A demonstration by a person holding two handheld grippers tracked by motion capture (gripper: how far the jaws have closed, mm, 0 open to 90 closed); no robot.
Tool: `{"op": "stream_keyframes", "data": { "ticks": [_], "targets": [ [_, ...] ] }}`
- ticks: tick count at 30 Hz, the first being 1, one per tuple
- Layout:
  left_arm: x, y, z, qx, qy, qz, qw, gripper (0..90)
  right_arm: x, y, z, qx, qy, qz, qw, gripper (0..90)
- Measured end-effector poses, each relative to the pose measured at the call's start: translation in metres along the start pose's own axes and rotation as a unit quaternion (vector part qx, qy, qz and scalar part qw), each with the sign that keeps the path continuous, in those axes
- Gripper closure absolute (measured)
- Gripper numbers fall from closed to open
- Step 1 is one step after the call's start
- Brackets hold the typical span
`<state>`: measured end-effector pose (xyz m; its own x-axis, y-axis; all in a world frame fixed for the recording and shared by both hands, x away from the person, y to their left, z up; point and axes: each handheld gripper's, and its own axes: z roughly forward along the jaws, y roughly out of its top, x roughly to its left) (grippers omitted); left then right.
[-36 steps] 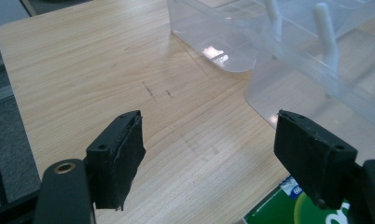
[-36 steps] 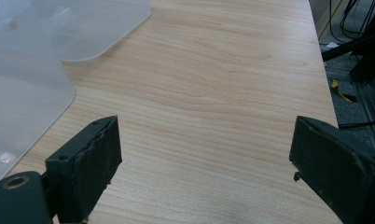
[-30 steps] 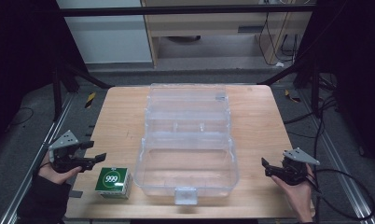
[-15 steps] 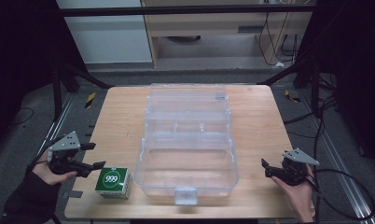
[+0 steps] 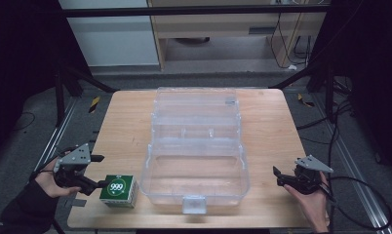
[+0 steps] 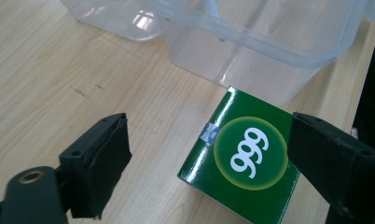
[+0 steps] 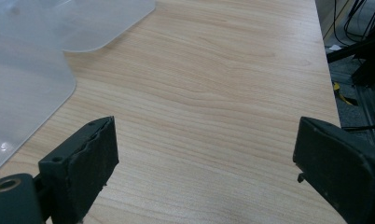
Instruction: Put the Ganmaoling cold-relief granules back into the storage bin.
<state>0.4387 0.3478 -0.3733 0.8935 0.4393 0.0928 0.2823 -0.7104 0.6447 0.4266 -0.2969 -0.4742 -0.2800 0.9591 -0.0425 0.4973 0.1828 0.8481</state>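
Note:
A small green box [image 5: 118, 189] marked 999 lies on the wooden table [image 5: 121, 126] at the front left, just left of an open clear plastic case [image 5: 195, 146]. My left gripper [image 5: 100, 171] is open at the box's left side, one jaw near its corner. In the left gripper view the box [image 6: 244, 157] sits between the spread jaws, close to the right one. My right gripper [image 5: 277, 176] is open over bare wood right of the case, nothing between its jaws. The case's clear wall [image 7: 22, 88] appears at the left of the right gripper view.
The case's lid [image 5: 196, 105] lies folded back toward the table's far side, and its latch [image 5: 193, 204] faces the front edge. A metal frame and cables [image 5: 340, 117] surround the table. A cable trails from the right gripper off the table's right edge.
My left gripper has dropped toward the front and come up to the green box, which now sits between its jaws. The right gripper has held still.

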Motion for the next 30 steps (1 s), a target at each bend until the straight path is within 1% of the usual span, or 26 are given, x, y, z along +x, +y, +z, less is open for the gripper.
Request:
{"op": "stream_keyframes", "data": {
  "ticks": [1, 3, 4, 5, 8, 10, 14, 20, 23, 26, 30],
  "targets": [
    [-0.002, 0.001, 0.001, 0.008, -0.005, 0.012, 0.9999, 10.1, 0.000, 0.000, 0.000, 0.002, 0.001, 0.000, 1.0000, 7.0],
    [-0.003, 0.002, 0.002, 0.011, -0.007, 0.015, 0.9998, 8.9, 0.000, 0.000, 0.000, 0.002, 0.001, 0.000, 1.0000, 7.0],
    [-0.004, 0.002, 0.002, 0.015, -0.012, 0.020, 0.9996, 8.9, 0.001, 0.000, 0.001, 0.003, 0.001, -0.001, 1.0000, 6.9],
    [-0.005, 0.002, 0.003, 0.017, -0.015, 0.021, 0.9995, 8.7, 0.001, 0.000, 0.001, 0.004, 0.001, -0.003, 1.0000, 6.8],
    [-0.007, 0.003, 0.007, 0.030, -0.023, 0.031, 0.9988, 7.4, 0.001, -0.001, 0.002, 0.005, 0.002, -0.005, 1.0000, 6.7],
    [-0.008, 0.003, 0.010, 0.043, -0.027, 0.038, 0.9980, 6.8, 0.001, -0.001, 0.002, 0.007, 0.003, -0.004, 1.0000, 6.4],
    [-0.009, 0.002, 0.014, 0.052, -0.031, 0.044, 0.9972, 6.7, 0.001, -0.001, 0.002, 0.008, 0.003, -0.007, 0.9999, 6.2],
    [-0.009, 0.002, 0.018, 0.061, -0.038, 0.049, 0.9962, 7.7, 0.002, -0.001, 0.003, 0.013, 0.005, -0.009, 0.9999, 5.7],
    [-0.010, 0.003, 0.021, 0.064, -0.043, 0.054, 0.9956, 7.7, 0.002, -0.001, 0.003, 0.014, 0.005, -0.011, 0.9998, 5.5],
    [-0.012, 0.004, 0.024, 0.070, -0.050, 0.061, 0.9944, 7.5, 0.002, -0.002, 0.004, 0.014, 0.004, -0.012, 0.9998, 5.5],
    [-0.013, 0.007, 0.029, 0.075, -0.062, 0.064, 0.9932, 5.9, 0.002, -0.002, 0.004, 0.016, 0.005, -0.013, 0.9998, 5.4]
  ]
}}
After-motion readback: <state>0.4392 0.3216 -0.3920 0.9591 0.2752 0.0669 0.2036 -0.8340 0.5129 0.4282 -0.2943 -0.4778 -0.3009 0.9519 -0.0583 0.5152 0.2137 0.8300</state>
